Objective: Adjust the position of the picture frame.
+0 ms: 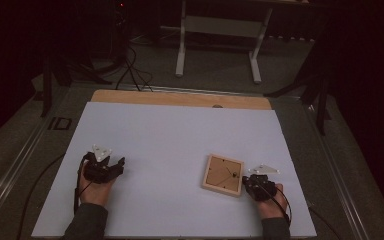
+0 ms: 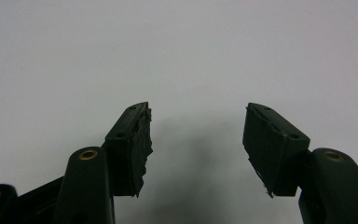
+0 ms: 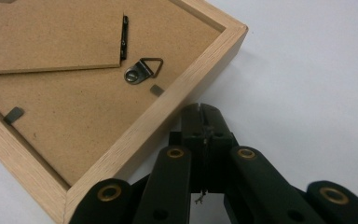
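One wooden frame [image 3: 98, 93] face down, touching clenched right gripper [image 3: 204, 112]; left gripper [image 2: 196, 140] released.

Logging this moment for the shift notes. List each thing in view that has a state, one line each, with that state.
picture frame: lying face down on the table, back board up
hanging ring: lying flat against the back board
left gripper: jaws open, nothing between them, over bare table
right gripper: jaws shut, nothing held, tip at the frame's wooden edge
table: white sheet covering it, wood showing at the far edge
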Demonstrator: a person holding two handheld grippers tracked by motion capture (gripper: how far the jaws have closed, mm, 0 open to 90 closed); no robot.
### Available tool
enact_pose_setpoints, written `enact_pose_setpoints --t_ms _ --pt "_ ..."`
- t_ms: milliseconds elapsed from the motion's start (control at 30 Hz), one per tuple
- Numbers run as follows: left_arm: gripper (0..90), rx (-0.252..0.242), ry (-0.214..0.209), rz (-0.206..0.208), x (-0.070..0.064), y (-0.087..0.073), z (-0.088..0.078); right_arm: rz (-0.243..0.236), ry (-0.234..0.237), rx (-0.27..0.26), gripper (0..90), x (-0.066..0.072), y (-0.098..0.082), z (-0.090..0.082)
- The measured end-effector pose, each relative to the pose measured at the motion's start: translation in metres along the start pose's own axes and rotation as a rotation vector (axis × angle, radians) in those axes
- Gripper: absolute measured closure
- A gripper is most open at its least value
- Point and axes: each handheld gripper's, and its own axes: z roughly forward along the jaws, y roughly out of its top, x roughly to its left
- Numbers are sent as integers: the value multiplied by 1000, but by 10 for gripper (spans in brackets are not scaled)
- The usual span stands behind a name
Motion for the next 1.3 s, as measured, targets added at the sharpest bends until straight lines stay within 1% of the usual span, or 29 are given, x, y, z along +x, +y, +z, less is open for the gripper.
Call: enact_pose_setpoints --t_ms 200,367,700,800,900,1000,1200,1300 --pt "420 3 -8 3 -1 0 0 -16 1 0 895 5 3 2" --pt "420 8 -10 15 -2 0 0 -20 3 -1 895 7 4 3" --pt "420 8 -14 24 -5 0 1 -29 2 -8 895 10 8 4" --pt "420 6 10 68 -9 0 0 -33 4 -8 895 13 9 5" --pt "420 5 12 103 -15 0 0 -39 7 -7 895 15 10 5" --pt "420 7 7 121 -18 0 0 -48 12 -6 895 18 12 6" --pt "420 7 -4 97 -15 0 0 -56 22 -5 895 24 15 9" --pt "420 12 -8 98 -15 0 1 -65 34 -7 894 28 17 11"
